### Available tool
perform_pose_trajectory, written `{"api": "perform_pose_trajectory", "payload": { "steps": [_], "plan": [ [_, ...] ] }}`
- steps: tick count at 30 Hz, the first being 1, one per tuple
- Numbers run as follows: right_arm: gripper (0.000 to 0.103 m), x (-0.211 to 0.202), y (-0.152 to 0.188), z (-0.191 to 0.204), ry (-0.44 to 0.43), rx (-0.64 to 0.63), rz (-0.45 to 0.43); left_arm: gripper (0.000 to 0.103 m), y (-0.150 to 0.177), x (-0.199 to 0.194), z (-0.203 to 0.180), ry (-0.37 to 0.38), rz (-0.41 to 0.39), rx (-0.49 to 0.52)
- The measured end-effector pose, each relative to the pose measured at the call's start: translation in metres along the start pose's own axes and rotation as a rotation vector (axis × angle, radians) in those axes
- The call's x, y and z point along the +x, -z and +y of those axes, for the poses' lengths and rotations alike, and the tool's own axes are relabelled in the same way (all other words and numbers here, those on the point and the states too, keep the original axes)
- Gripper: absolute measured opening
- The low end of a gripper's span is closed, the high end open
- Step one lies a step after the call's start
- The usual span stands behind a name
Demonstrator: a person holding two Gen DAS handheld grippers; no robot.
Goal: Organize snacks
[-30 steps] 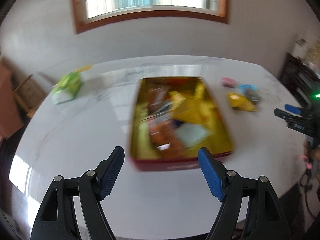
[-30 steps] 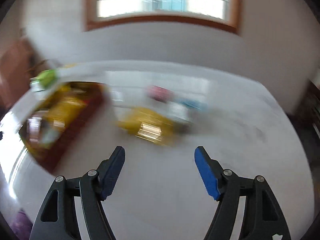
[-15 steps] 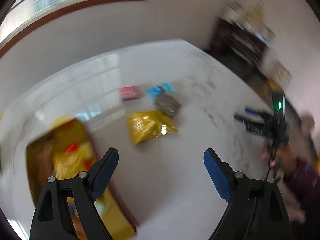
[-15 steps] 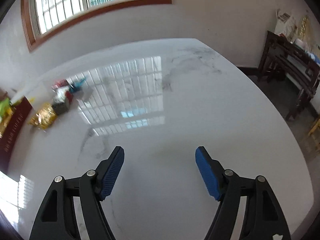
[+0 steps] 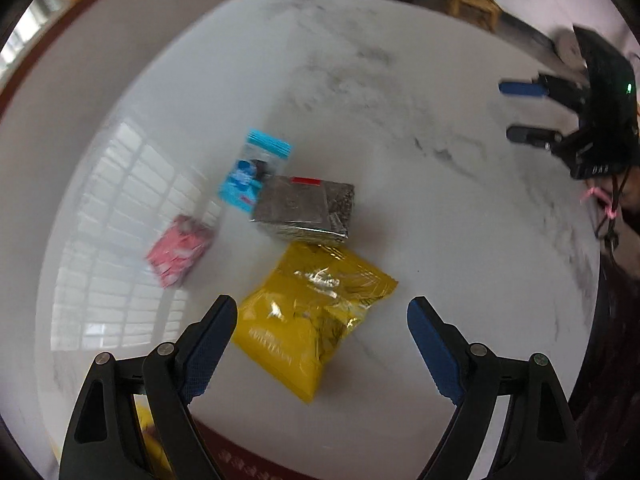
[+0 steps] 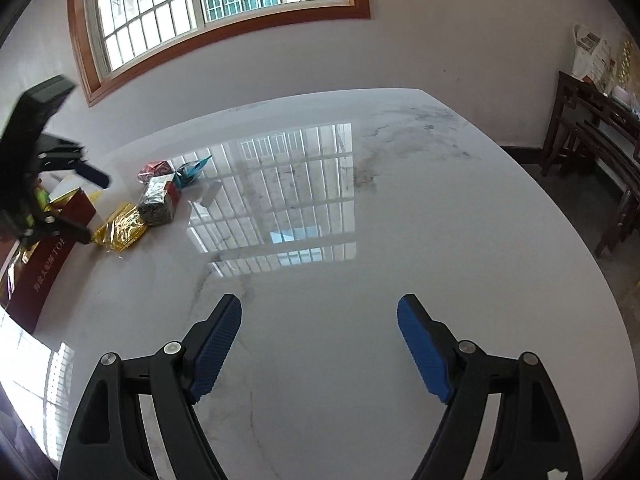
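In the left wrist view my left gripper [image 5: 322, 320] is open, hovering just above a yellow snack bag [image 5: 316, 316] on the white marble table [image 5: 440, 240]. Beyond it lie a silver-grey packet [image 5: 306, 208], a blue packet [image 5: 256, 170] and a pink packet [image 5: 180, 250]. The red snack box [image 5: 240, 464] edge shows at the bottom. My right gripper [image 6: 320, 340] is open and empty over bare table; it also shows in the left wrist view [image 5: 520, 112]. The right wrist view shows the yellow bag [image 6: 120, 232], the silver packet [image 6: 158, 202] and the red box [image 6: 48, 256] at far left.
A dark wooden cabinet [image 6: 600, 152] stands by the wall at the right. A window [image 6: 212, 8] is behind the table. The table's curved edge [image 6: 580, 240] runs along the right side.
My left gripper has swung right from over the red box to the loose snacks and now hovers at the yellow bag. My right gripper has turned away to the right, over bare table.
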State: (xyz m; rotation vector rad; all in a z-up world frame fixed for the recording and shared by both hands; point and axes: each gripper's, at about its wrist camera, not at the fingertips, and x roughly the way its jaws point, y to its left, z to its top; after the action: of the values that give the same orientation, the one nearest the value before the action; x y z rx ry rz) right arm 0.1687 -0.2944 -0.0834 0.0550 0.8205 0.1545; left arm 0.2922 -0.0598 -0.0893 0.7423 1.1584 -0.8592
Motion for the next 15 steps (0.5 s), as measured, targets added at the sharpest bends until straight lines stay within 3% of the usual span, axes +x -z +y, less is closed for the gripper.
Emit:
{"api": "perform_pose_trajectory", "payload": {
  "steps": [5, 9, 11, 13, 15],
  "plan": [
    [0.078, 0.0, 0.001, -0.001, -0.014, 0.005, 0.006, 0.087, 0.004, 0.029, -0.001, 0.019, 0.08, 0.087],
    [0.078, 0.001, 0.001, -0.002, -0.027, 0.009, 0.011, 0.085, 0.012, 0.032, 0.001, 0.011, 0.001, 0.045],
    [0.078, 0.002, 0.001, -0.002, -0.028, 0.01, 0.015, 0.077, 0.016, 0.03, 0.003, -0.011, -0.028, -0.031],
    [0.078, 0.002, 0.001, -0.002, -0.029, 0.01, 0.018, 0.062, 0.019, 0.025, 0.001, -0.043, -0.047, -0.077],
    [0.079, 0.003, 0.0, -0.002, -0.026, 0.012, 0.018, 0.059, 0.026, 0.021, -0.01, -0.086, -0.059, -0.116]
  ]
}}
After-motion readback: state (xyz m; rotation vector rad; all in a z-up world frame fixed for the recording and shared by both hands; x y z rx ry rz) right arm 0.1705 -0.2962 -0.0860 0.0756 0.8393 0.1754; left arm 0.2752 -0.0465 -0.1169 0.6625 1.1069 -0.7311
